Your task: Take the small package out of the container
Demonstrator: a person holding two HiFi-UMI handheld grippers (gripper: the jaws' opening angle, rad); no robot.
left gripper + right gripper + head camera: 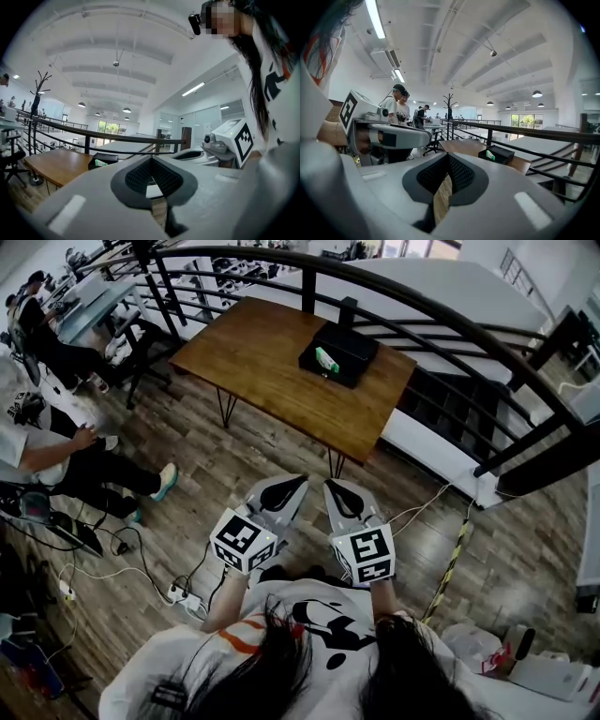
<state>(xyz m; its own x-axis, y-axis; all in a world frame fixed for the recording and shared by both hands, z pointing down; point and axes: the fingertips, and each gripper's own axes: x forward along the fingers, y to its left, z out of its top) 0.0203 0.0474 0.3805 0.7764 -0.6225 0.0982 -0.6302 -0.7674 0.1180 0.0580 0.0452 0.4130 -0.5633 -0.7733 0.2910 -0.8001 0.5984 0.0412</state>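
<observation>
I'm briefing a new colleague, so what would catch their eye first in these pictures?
The left gripper and right gripper hover side by side, both shut and empty. Ahead, a black container holding a green-and-white package sits on the wooden table beside the railing.

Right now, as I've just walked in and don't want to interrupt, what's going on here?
A person stands back from the table, holding the left gripper and right gripper close to the chest, both shut and empty. The small package lies in the black container on the table, untouched. The task has not started.
</observation>
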